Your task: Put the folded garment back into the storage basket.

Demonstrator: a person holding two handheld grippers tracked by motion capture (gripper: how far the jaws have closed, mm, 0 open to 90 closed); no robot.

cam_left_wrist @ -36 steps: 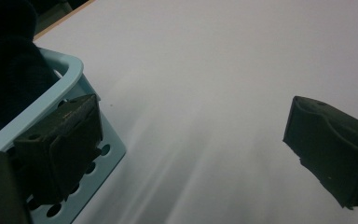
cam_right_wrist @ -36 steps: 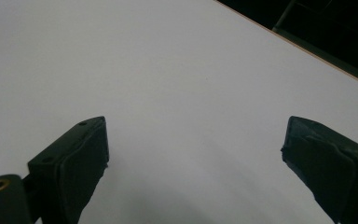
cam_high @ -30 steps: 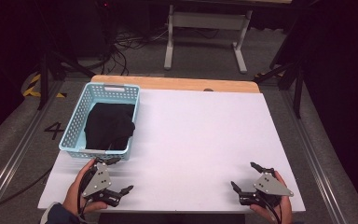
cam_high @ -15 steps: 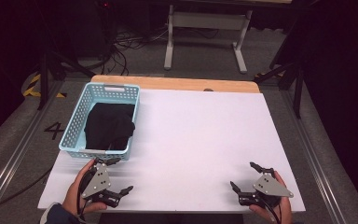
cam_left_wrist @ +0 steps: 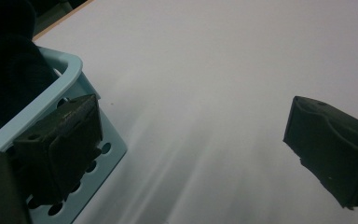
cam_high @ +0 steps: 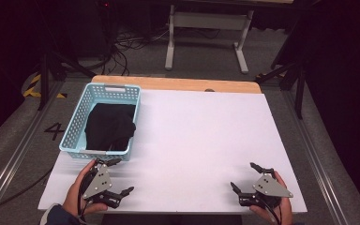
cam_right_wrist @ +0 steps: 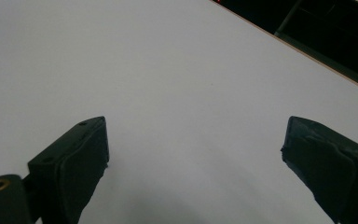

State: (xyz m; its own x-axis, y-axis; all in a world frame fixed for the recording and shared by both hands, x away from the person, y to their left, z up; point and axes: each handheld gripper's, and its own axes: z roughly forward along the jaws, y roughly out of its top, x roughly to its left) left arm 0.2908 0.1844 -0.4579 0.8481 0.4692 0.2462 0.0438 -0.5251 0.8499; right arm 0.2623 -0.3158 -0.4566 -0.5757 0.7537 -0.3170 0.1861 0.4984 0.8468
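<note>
A light blue plastic basket sits on the left side of the white table, holding a crumpled black cloth. My left gripper rests near the table's front edge just below the basket, open and empty. In the left gripper view the left gripper has its jaws wide apart, with the basket's corner and the black cloth behind its left jaw. My right gripper lies at the front right, open, with bare table between its jaws. The right gripper view confirms the right gripper holds nothing.
A wooden strip runs along the table's far edge. Beyond it stands a white table frame on a grey floor with cables. Metal rails flank the table on both sides.
</note>
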